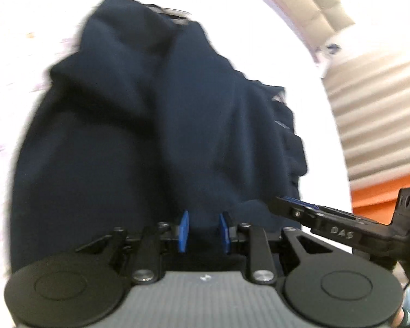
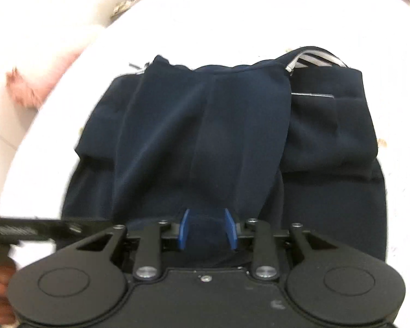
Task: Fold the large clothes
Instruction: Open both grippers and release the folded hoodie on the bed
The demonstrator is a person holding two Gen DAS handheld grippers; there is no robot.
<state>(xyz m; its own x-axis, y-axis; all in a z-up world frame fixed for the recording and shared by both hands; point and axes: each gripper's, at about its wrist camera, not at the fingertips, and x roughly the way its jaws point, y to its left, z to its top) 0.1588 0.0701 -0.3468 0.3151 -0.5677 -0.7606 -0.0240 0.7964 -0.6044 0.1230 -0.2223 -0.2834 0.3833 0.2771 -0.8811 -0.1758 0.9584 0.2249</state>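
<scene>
Garment: a dark navy fabric garment (image 2: 205, 125), loosely folded in layers, lies on the white surface (image 2: 232, 22) — light striped lining shows at its far edge.
Left claw (image 1: 202, 231): blue pads apart, navy cloth bunched between them; whether it grips, I cannot tell.
Right claw (image 2: 207, 229): pads apart around a fold of cloth — grip likewise unclear.
</scene>
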